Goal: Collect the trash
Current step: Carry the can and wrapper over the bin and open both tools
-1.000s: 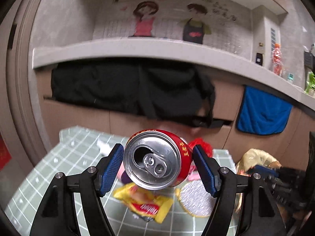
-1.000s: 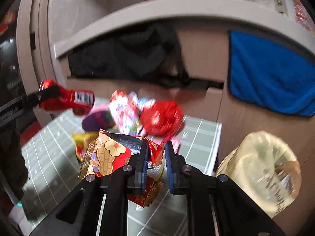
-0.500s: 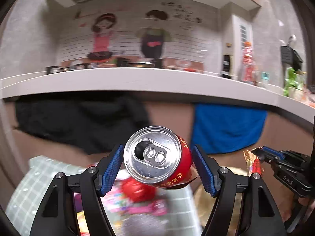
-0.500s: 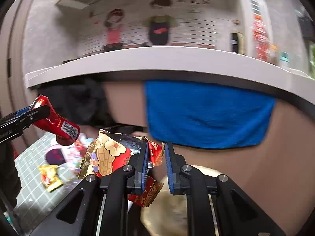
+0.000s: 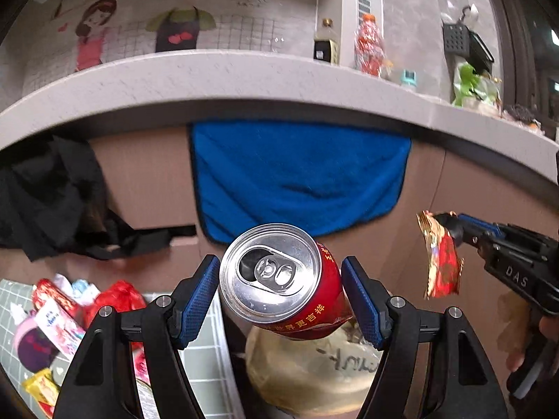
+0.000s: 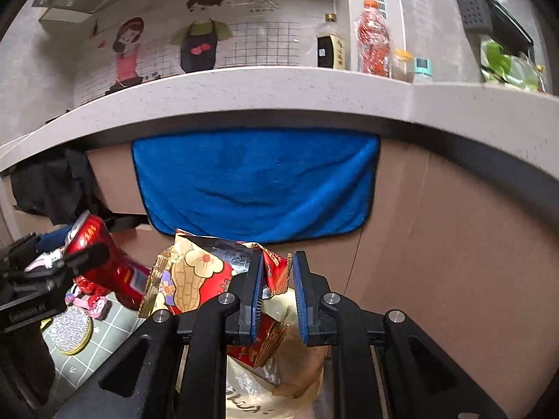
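Between left hand-held gripper (image 5: 279, 295) pads, red can (image 5: 283, 279) clamped, right hand-held gripper (image 6: 277, 295) pinching wrapper (image 6: 209, 276)

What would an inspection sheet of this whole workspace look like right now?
Surface: green gridded mat, littered.
Job's things: opened red drink can; crumpled red-and-gold peanut snack wrapper; yellowish plastic trash bag below both.
Clutter: red and pink wrappers, glittery round disc on the mat.
Grippers: left gripper holds the can; right gripper pinches the wrapper.
Cables: nothing seen.
Surroundings: blue towel, grey countertop, bottles.
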### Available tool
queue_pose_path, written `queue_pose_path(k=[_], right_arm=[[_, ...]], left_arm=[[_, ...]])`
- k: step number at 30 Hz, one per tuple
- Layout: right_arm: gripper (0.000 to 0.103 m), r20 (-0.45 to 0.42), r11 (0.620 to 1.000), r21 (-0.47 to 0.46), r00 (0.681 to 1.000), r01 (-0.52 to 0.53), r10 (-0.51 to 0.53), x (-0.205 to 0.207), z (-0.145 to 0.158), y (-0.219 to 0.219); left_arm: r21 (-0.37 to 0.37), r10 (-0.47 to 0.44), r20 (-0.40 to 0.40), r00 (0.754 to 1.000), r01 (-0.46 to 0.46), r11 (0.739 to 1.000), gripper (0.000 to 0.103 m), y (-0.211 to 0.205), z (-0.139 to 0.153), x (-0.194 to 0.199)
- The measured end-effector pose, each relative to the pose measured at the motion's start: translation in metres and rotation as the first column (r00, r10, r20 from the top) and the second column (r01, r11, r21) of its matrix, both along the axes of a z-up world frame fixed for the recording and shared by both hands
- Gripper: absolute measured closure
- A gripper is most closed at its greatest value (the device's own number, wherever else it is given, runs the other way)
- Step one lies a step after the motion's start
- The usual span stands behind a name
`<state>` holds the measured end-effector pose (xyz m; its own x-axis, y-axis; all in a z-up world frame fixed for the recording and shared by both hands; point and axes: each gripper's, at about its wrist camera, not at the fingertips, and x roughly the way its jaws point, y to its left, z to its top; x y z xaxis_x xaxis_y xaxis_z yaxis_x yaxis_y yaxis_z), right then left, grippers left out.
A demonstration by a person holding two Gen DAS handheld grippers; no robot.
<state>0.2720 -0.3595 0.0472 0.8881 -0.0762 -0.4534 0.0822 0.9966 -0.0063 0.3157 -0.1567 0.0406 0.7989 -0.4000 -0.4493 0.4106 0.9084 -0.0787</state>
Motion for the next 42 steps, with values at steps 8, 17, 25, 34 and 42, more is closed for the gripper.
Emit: queue_pose_path(k=[8,17,25,34,42], right_arm=[[0.088,-0.027,1.0,0.007,1.0,-0.013,0.013,0.005,-0.016,-0.002],[0.088,-0.06,0.999,0.035,0.998,-0.016,0.018,0.016,-0.03,-0.007],[0.075,-0.098,0.999,0.047,0.995,0.001,0.004,0.029,-0.043,-0.009],[0.061,-0.156,0.997,0.079,0.987,-0.014,0.026,0.032,-0.06,-0.012],[0.057,-0.154,0.986,0.163,0.986,-0.033,0.058,0.027,-0.057,-0.01]], left_arm=[[0.028,0.002,-0.049,0.999,0.0,1.0,0.032,-0.012,-0.018,0.007],[0.033,0.001,-0.083,0.997,0.001,0.999,0.032,-0.012,-0.027,0.016],[-0.128,-0.2,-0.251,0.947,0.172,0.977,0.031,-0.012,-0.045,0.048],[-0.152,-0.2,-0.276,0.94,0.163,0.975,0.026,-0.01,-0.052,0.061],[-0.072,-0.09,-0.201,0.976,0.077,0.994,0.026,0.015,-0.04,0.049]])
